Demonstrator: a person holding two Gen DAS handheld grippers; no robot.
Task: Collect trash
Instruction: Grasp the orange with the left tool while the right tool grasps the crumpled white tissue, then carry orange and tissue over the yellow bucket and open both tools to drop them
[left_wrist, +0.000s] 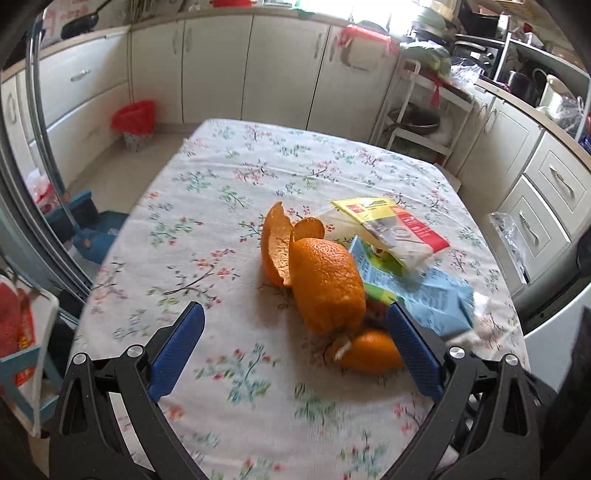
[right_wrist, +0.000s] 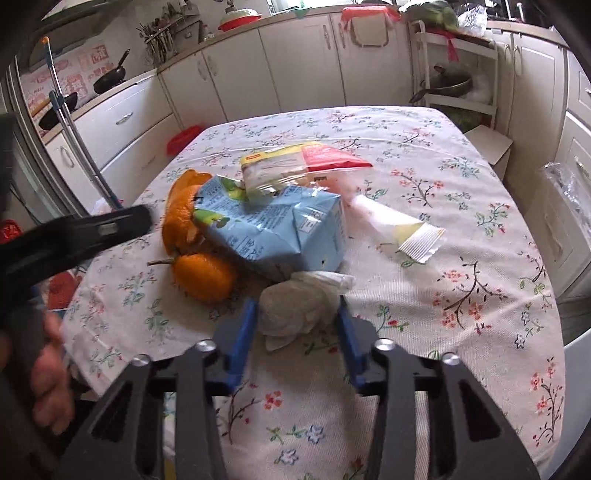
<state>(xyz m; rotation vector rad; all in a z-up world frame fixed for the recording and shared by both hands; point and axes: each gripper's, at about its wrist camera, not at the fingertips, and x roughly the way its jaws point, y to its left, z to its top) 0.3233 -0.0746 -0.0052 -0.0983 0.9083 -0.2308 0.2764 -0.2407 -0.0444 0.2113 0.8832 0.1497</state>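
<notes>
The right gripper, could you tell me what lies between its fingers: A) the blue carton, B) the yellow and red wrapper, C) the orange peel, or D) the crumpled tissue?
D: in the right wrist view the right gripper has its blue fingers on either side of the crumpled tissue, while the blue carton lies beyond.

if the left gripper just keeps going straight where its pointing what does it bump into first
Most likely the orange peel: it lies just ahead of the left gripper, between its wide-open fingers. Depth is hard to judge.
</notes>
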